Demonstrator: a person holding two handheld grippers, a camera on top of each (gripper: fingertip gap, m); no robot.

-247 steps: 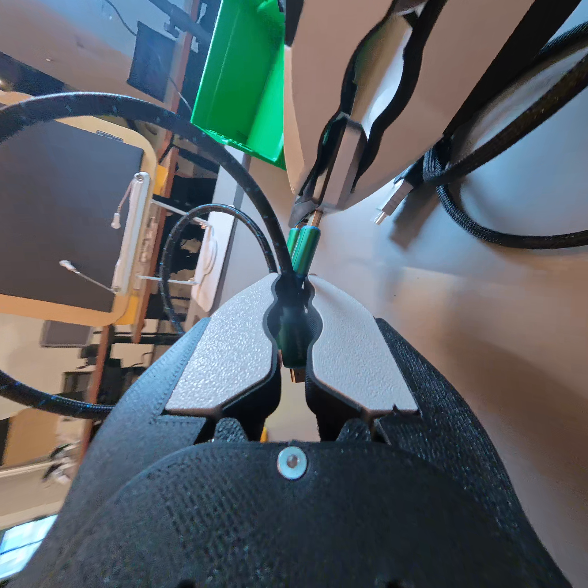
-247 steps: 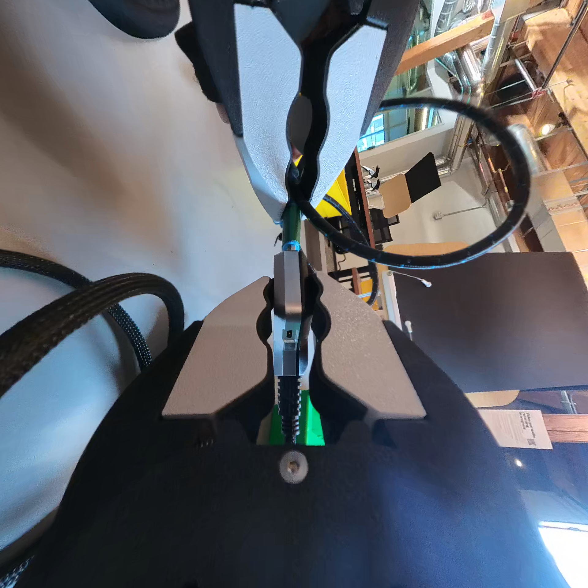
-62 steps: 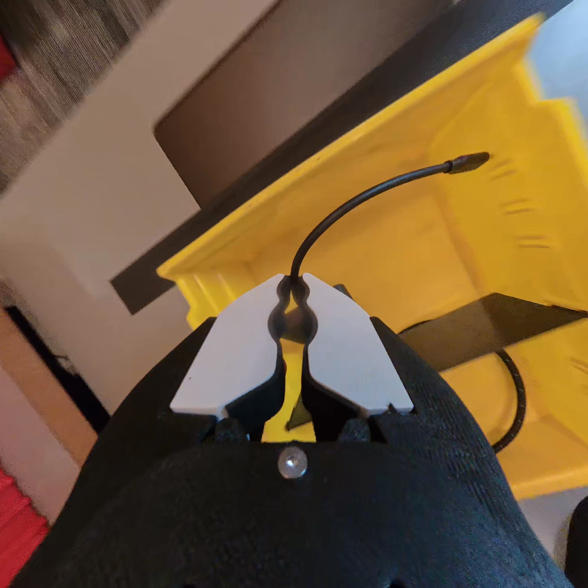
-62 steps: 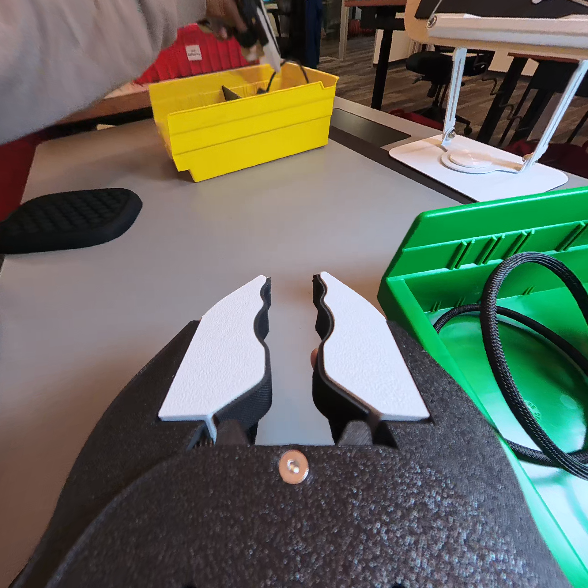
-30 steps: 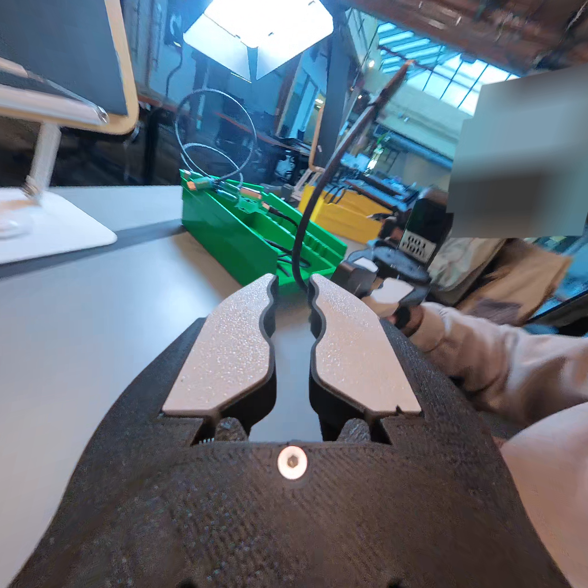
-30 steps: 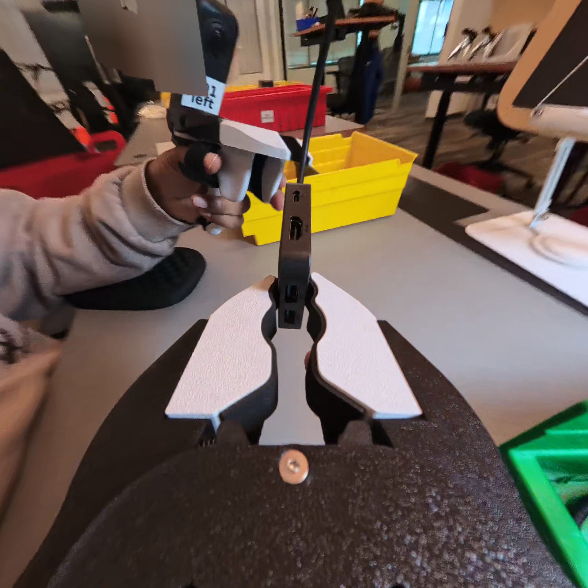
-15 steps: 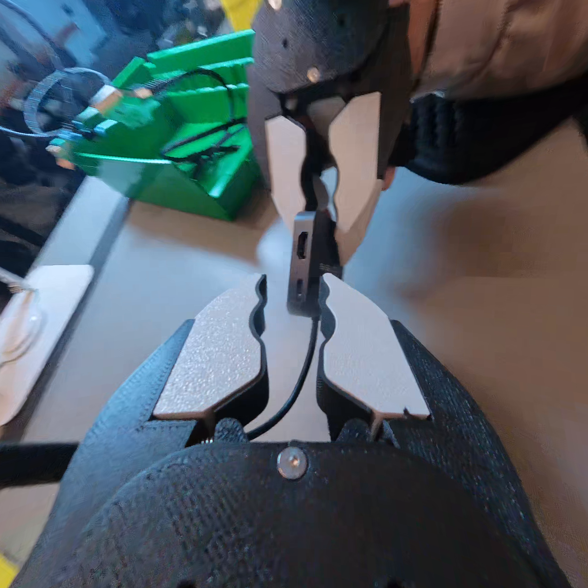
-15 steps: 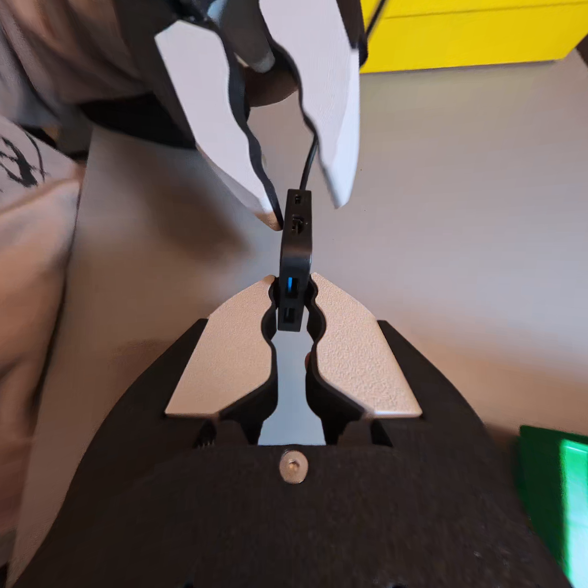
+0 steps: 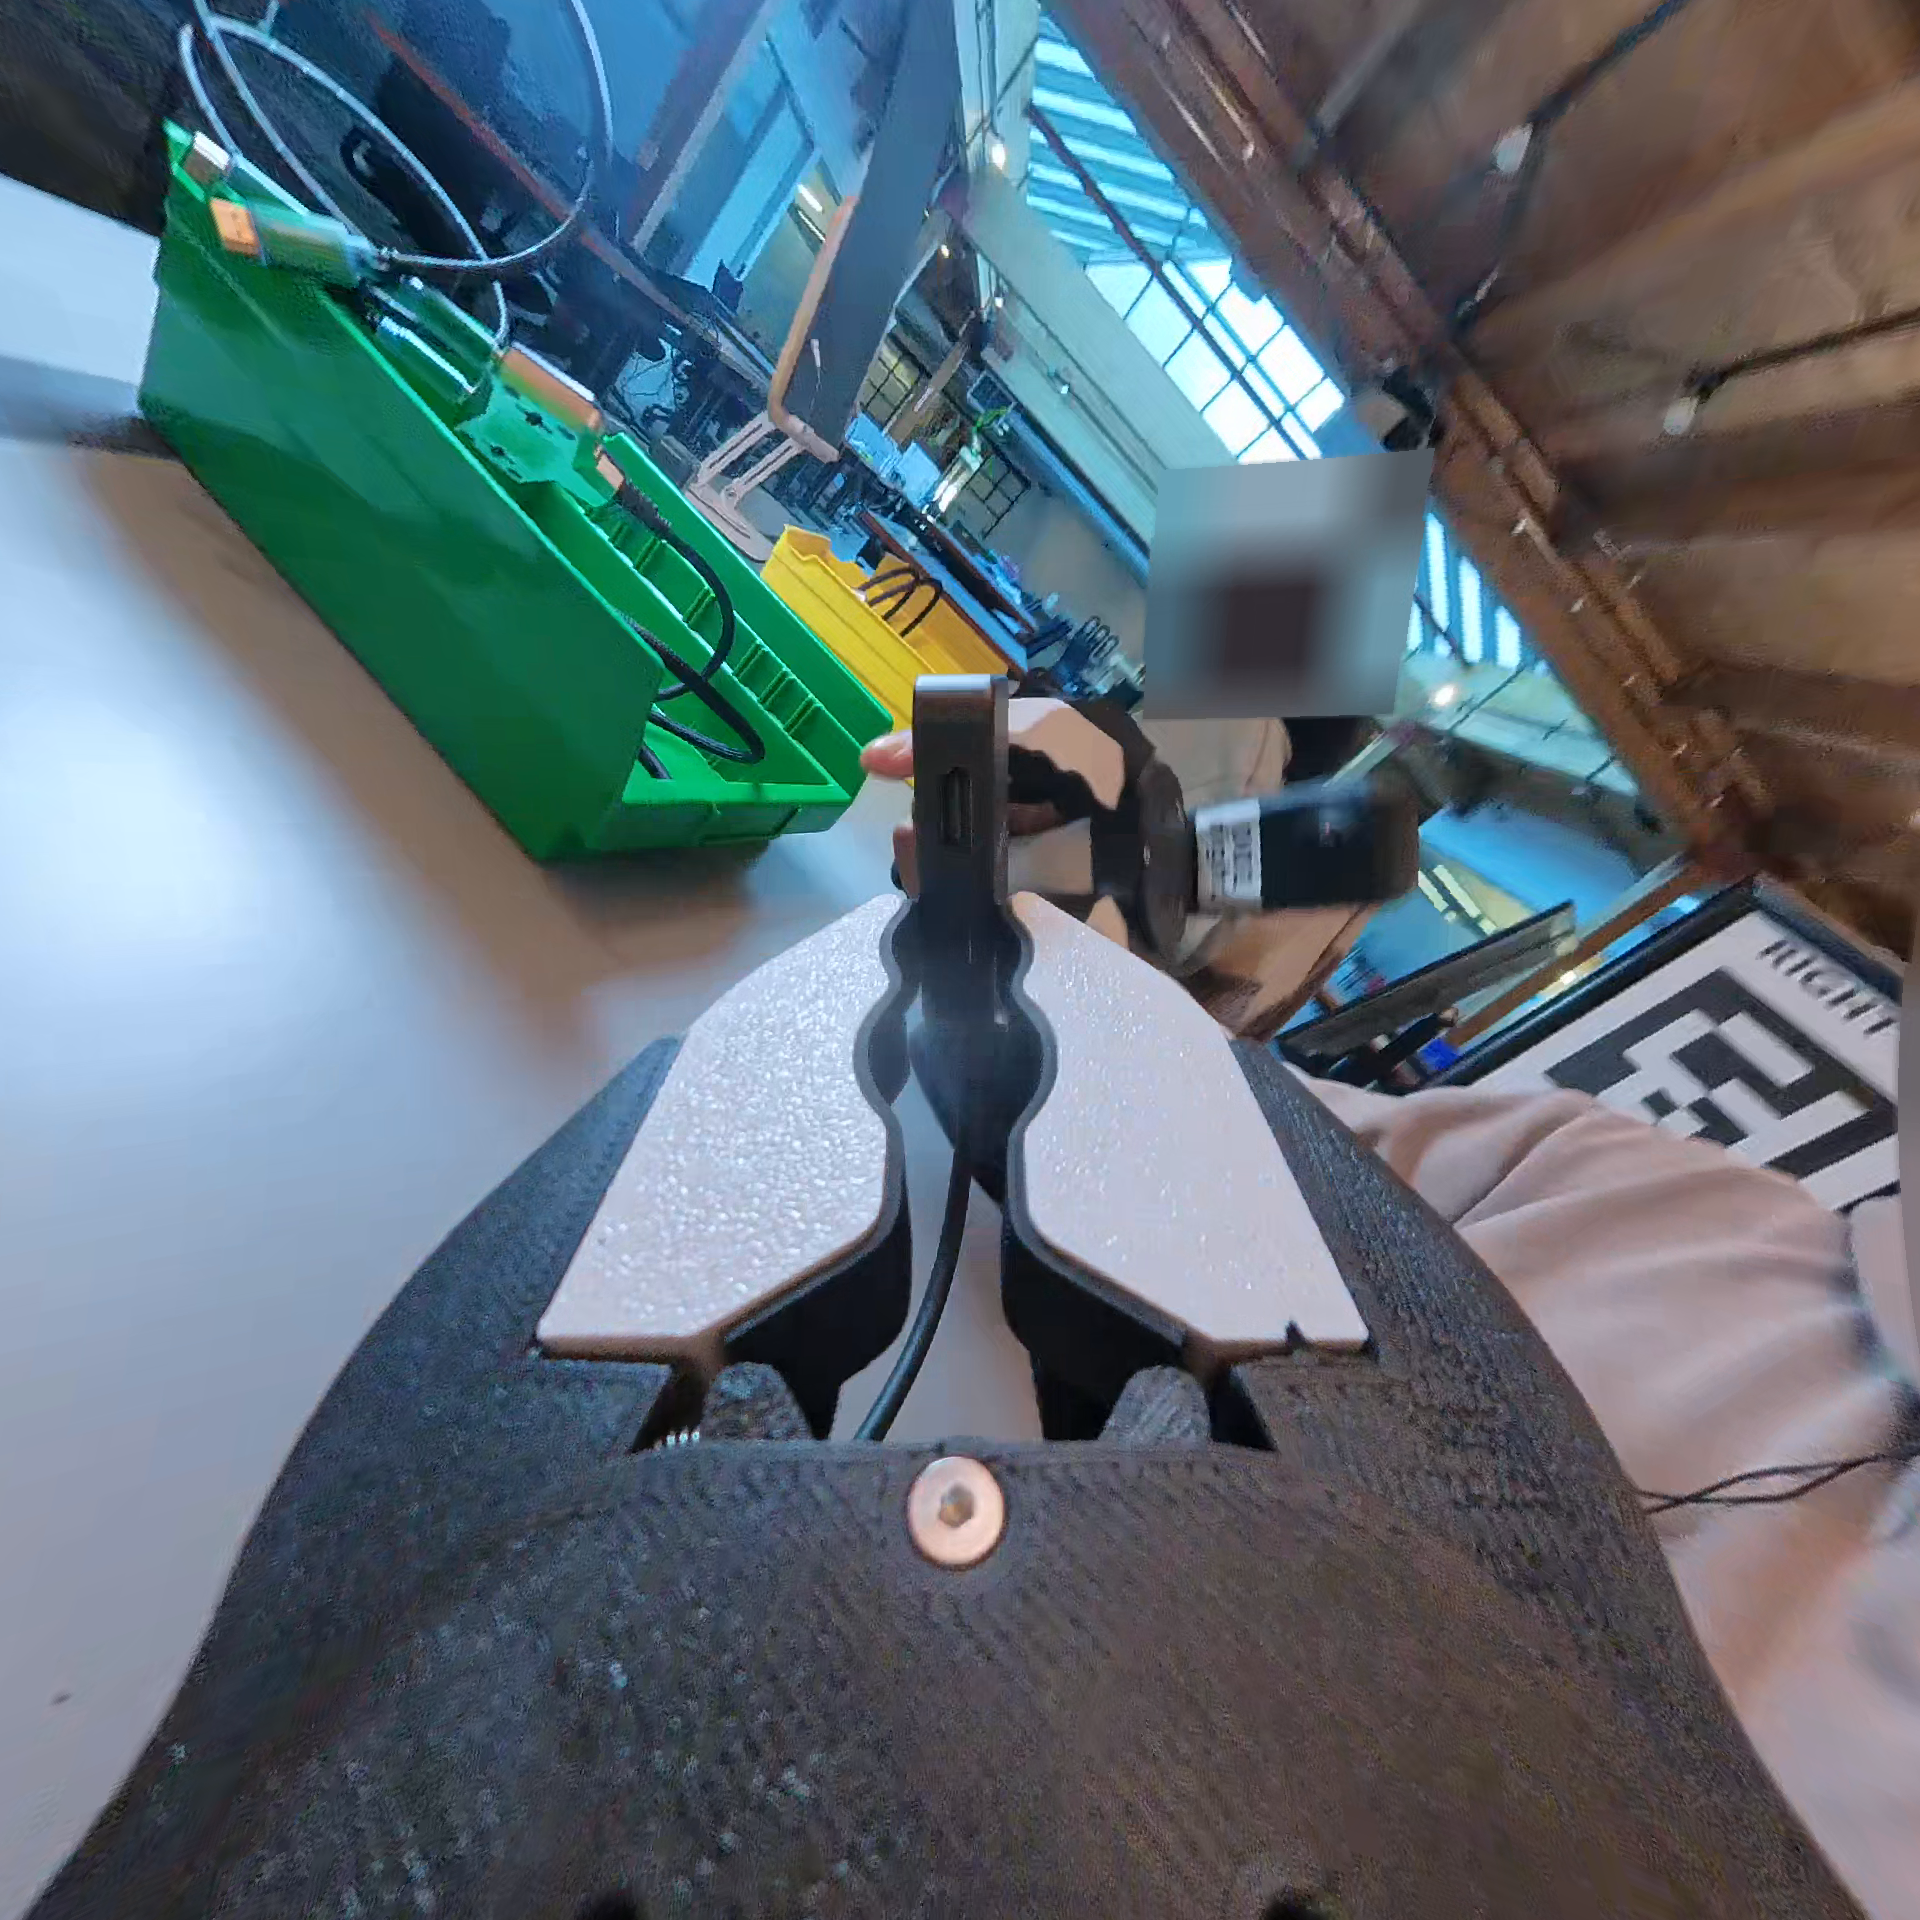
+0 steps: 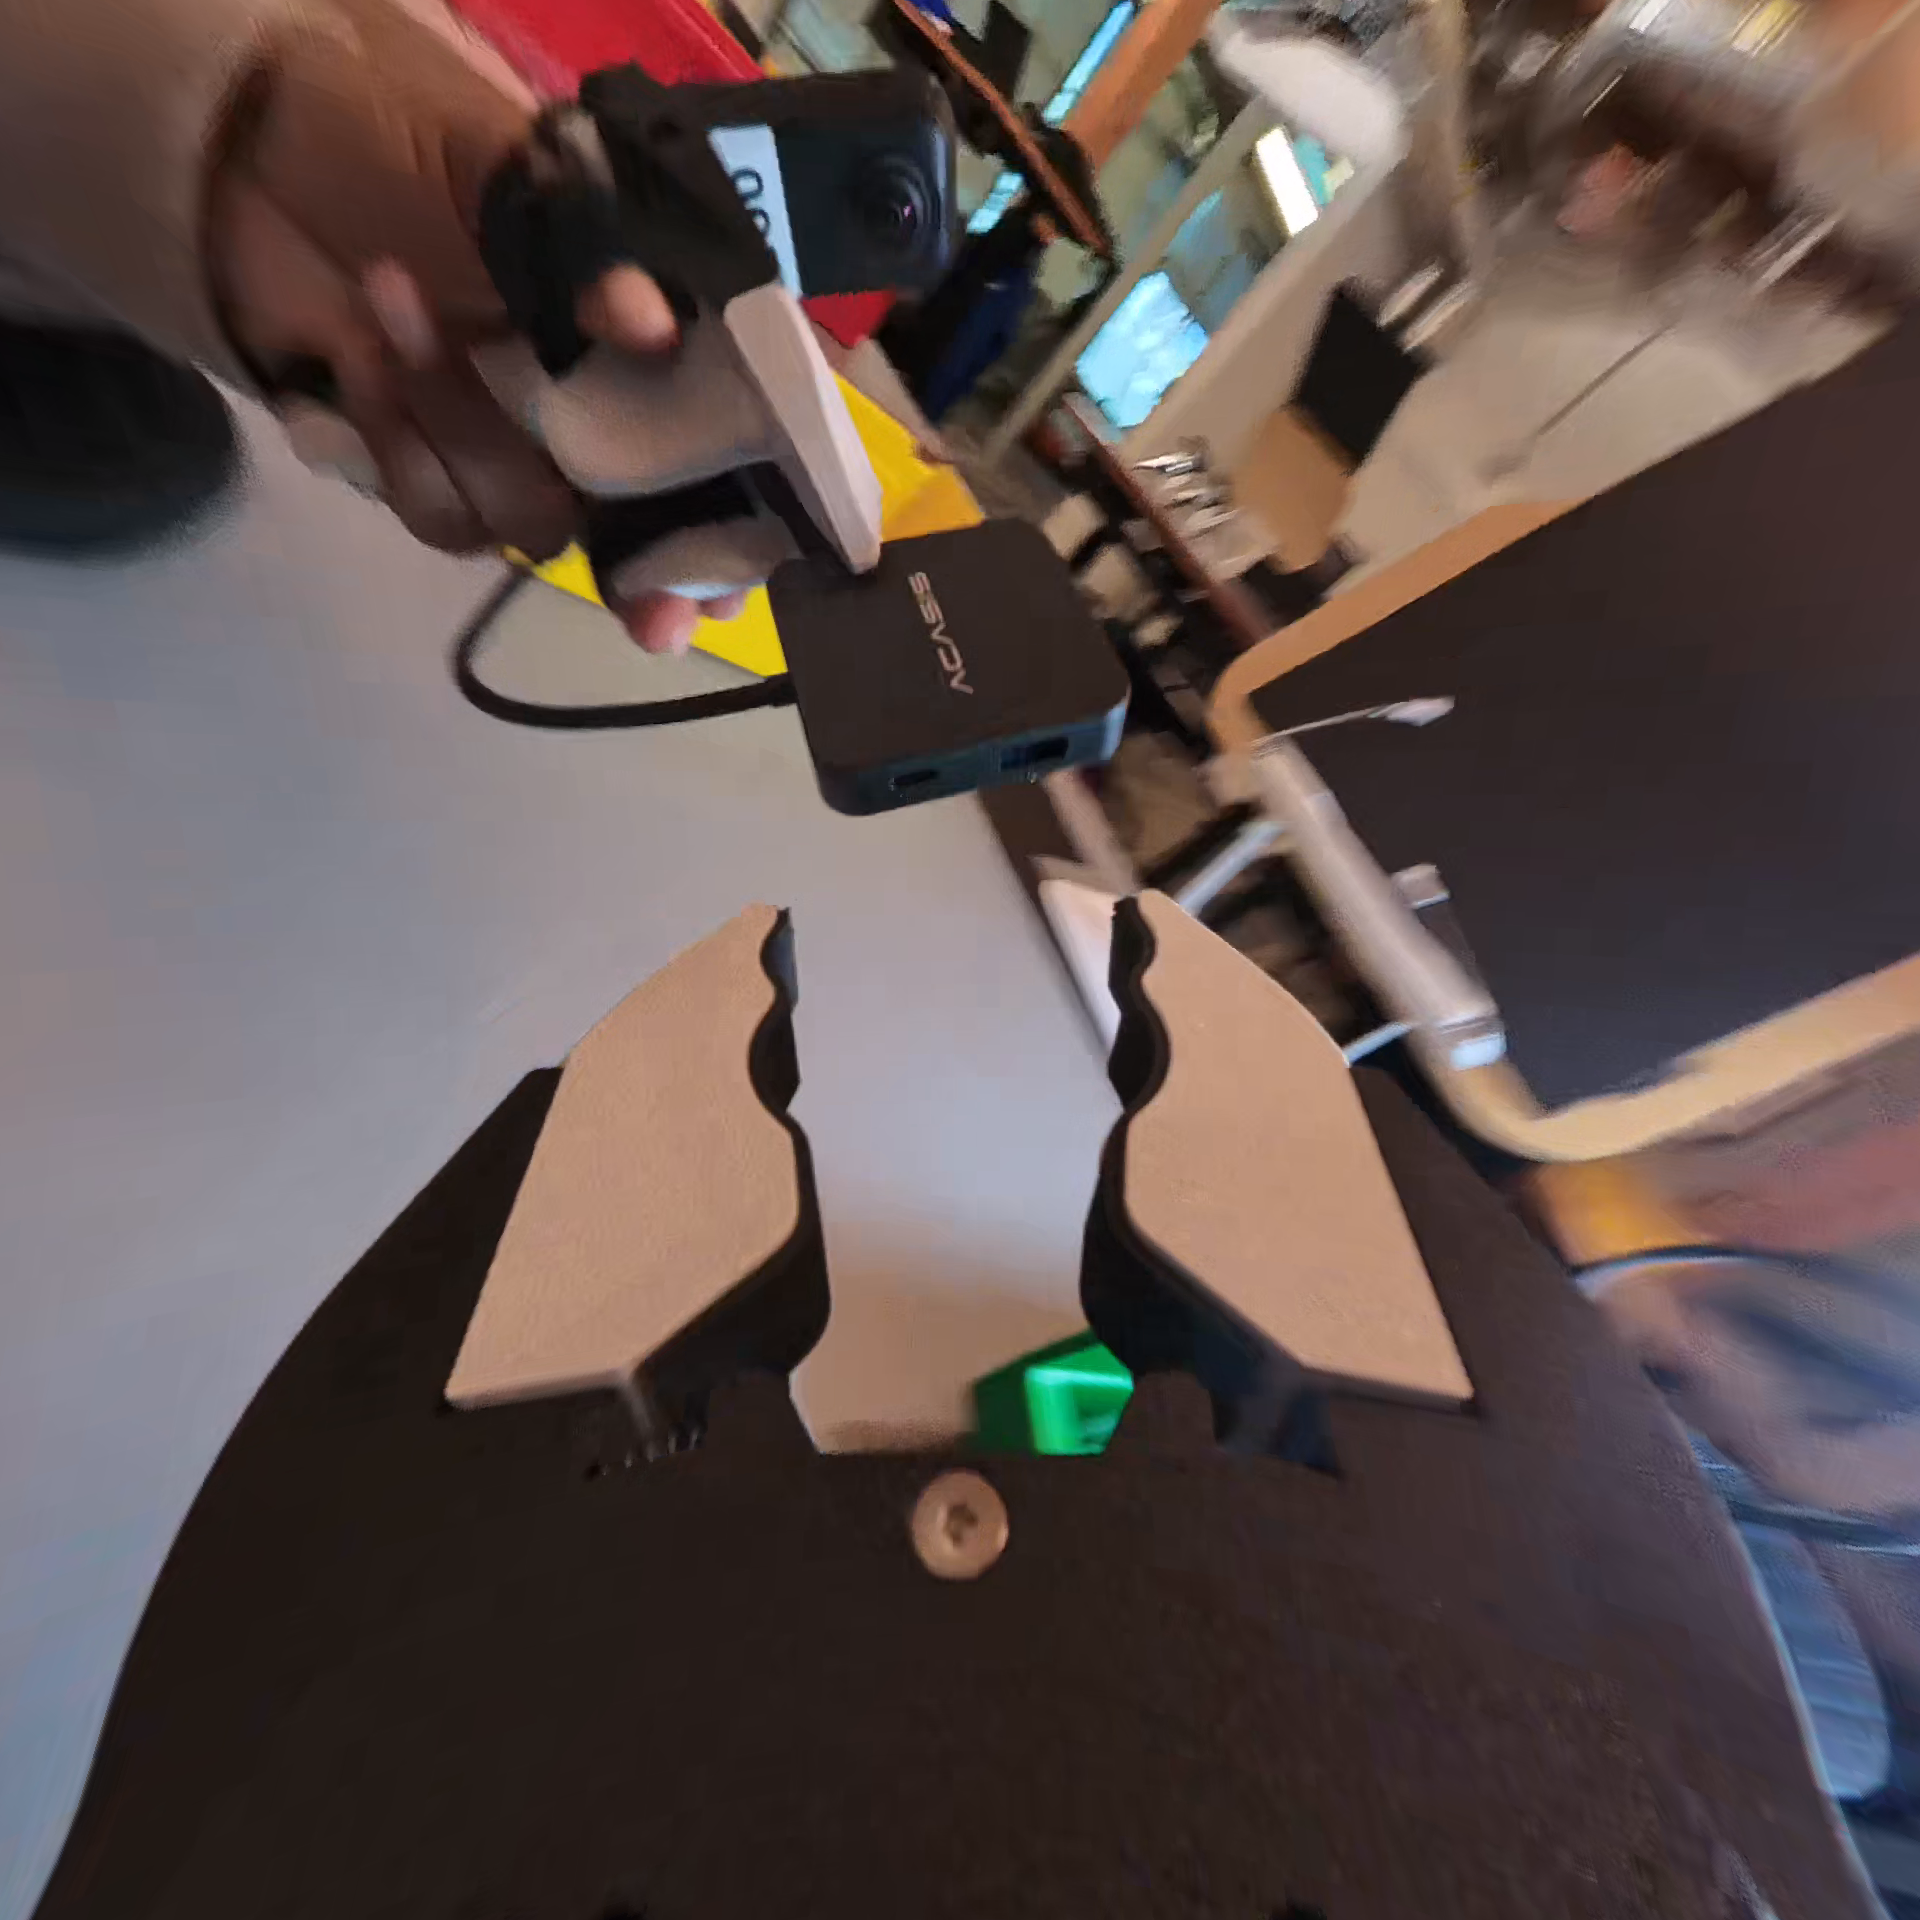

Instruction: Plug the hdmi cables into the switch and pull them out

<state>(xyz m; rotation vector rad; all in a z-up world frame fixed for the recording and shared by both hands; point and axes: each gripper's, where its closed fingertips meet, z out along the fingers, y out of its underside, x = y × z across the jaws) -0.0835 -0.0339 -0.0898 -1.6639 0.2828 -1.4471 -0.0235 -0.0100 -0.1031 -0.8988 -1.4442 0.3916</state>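
The left gripper [image 9: 958, 940] clamps the black switch [image 9: 958, 800] by its cord end, lifted above the grey table [image 9: 260, 883]. The right gripper [image 10: 951, 920] gapes empty just short of the switch [image 10: 951, 665], whose ports face it. A green bin [image 9: 436, 582] of cables [image 9: 707, 665] sits near the table's far edge.

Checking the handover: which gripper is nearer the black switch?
Left. The left gripper is clamped on the switch; the right gripper hangs open, apart from it.

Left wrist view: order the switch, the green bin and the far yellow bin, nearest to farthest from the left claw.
1. switch: clamped in the left claw.
2. green bin: on the table, ahead left.
3. yellow bin: behind the green bin.
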